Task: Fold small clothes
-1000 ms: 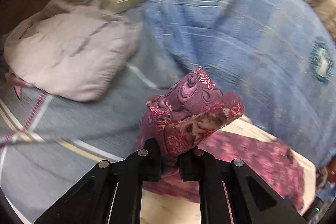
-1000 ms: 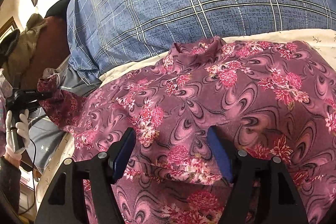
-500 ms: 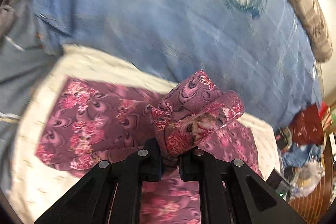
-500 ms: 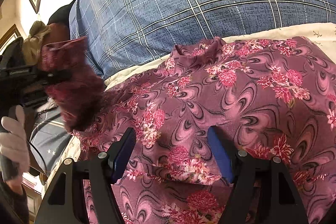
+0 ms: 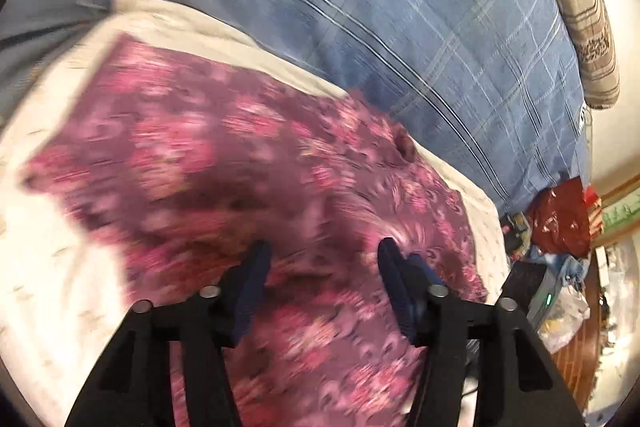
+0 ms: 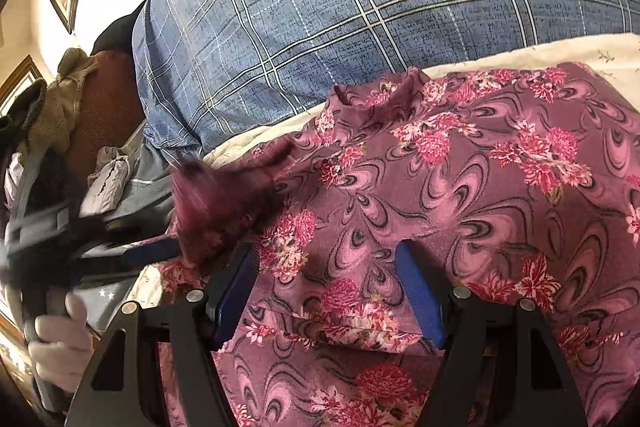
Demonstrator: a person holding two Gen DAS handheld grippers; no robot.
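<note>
A purple garment with pink flowers point(image 6: 460, 179) lies spread on a cream bedsheet point(image 6: 560, 51); it also shows, blurred, in the left wrist view point(image 5: 208, 155). My left gripper point(image 5: 322, 263) is open and empty just above the cloth. In the right wrist view the left gripper point(image 6: 132, 251) is a blur at the left, with a sleeve end point(image 6: 224, 199) falling onto the garment. My right gripper point(image 6: 326, 267) is open, with its blue pads point(image 6: 420, 303) low over a folded edge of the cloth.
A large blue checked pillow point(image 6: 340, 19) with a round logo lies behind the garment, also in the left wrist view point(image 5: 400, 11). Grey clothes point(image 6: 108, 179) and a brown cushion sit at the left. A red bag and clutter point(image 5: 560, 227) lie past the bed's right edge.
My left gripper has swung over the garment and opened, letting go of the sleeve end it held. The right gripper has stayed open in place.
</note>
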